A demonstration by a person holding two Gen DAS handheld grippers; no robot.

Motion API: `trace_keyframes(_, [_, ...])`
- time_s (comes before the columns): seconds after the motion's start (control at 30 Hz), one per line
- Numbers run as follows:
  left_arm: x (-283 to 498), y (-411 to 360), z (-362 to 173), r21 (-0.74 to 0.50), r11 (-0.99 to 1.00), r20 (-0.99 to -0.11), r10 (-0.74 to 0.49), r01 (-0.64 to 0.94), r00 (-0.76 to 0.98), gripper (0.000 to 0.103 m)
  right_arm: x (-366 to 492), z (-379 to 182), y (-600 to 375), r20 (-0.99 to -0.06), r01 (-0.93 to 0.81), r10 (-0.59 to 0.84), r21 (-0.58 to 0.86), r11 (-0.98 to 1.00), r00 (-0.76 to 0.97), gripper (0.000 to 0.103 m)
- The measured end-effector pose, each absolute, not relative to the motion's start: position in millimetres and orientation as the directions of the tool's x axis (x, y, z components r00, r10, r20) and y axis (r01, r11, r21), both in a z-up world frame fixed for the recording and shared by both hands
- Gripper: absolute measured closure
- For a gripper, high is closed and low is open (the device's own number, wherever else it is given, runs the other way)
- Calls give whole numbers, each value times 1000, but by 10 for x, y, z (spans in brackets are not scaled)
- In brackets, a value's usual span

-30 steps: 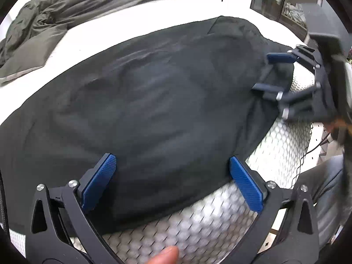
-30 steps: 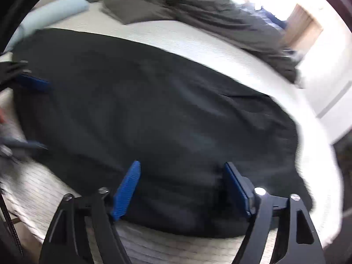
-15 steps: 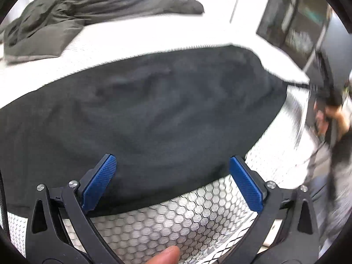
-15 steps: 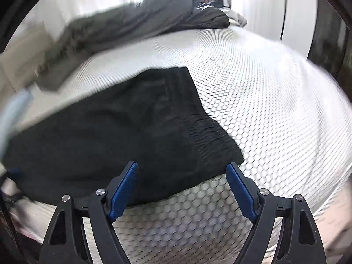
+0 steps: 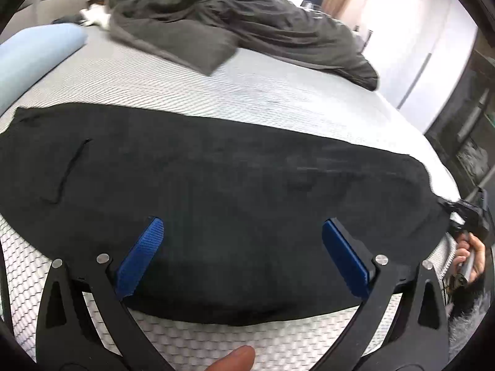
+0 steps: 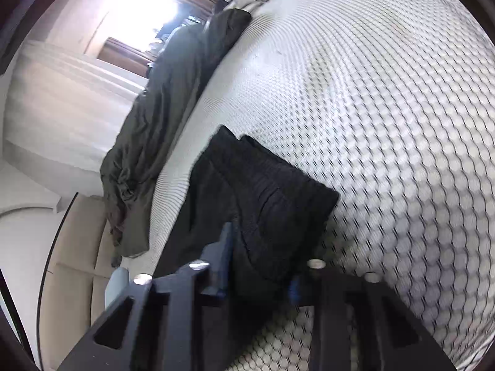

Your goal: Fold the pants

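Black pants [image 5: 216,179] lie spread flat across the white honeycomb mattress [image 5: 247,92]. My left gripper [image 5: 241,225] hovers open over their near edge, its blue pads wide apart and nothing pinched. In the right wrist view my right gripper [image 6: 260,266] is rolled on its side. Its jaws are closing on the gathered end of the pants [image 6: 272,191], with black fabric bunched between the pads. The left wrist view shows the right gripper [image 5: 464,213] at the pants' far right end, with a person's hand [image 5: 473,253] behind it.
A rumpled dark grey duvet [image 5: 247,24] lies along the far side of the bed, also the duvet [image 6: 161,117] in the right view. A light blue pillow [image 5: 34,52] sits far left. Dark furniture stands past the bed's right edge. A fingertip [image 5: 238,358] shows at the bottom.
My right gripper rolled onto its side and closed on the pants' end, where it stood open before. The left gripper swung sideways along the pants and stayed open.
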State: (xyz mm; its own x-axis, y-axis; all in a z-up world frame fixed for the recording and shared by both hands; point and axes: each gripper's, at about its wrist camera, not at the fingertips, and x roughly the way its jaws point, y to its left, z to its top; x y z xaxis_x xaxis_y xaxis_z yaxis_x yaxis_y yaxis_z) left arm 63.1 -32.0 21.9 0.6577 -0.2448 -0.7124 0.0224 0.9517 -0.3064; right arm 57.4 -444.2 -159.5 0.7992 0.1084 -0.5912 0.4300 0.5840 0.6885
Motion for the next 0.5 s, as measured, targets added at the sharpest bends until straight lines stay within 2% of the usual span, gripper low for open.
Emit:
trace_keyframes(0.1, [614, -196, 169, -298, 955, -722, -222, -5, 655, 1, 648, -1404, -4539, -621, 470, 38, 631, 617, 783, 85])
trace_keyframes(0.13, [613, -173, 156, -293, 956, -724, -215, -9, 655, 1, 649, -1404, -4536, -648, 505, -3, 591, 629, 762, 80])
trace_keyframes(0.17, [608, -153, 149, -283, 959, -727, -206, -12, 655, 1, 579, -1397, -4505, -693, 551, -45, 531, 644, 720, 72])
trace_keyframes(0.2, [609, -168, 138, -275, 961, -729, -200, -12, 655, 1, 476, -1383, -4464, -730, 583, -70, 480, 655, 680, 58])
trace_keyframes(0.3, [603, -207, 160, -249, 969, -728, -187, 0, 660, 1, 98, -1110, -4414, -707, 597, -123, 476, 645, 696, 55])
trace_keyframes(0.37, [615, -314, 187, -232, 972, -721, -189, 25, 667, 1, -148, -898, -4306, -679, 611, -217, 416, 673, 701, 55])
trace_keyframes(0.43, [674, -480, 198, -207, 976, -729, -195, 61, 656, 1, -124, -673, -4028, -651, 569, -235, 365, 737, 722, 53])
trace_keyframes(0.47, [711, -586, 181, -194, 977, -735, -201, 83, 647, 1, -90, -569, -3875, -641, 533, -218, 351, 770, 736, 51])
trace_keyframes(0.5, [754, -722, 154, -179, 977, -746, -210, 113, 632, 1, -4, -517, -3660, -631, 476, -187, 325, 817, 753, 40])
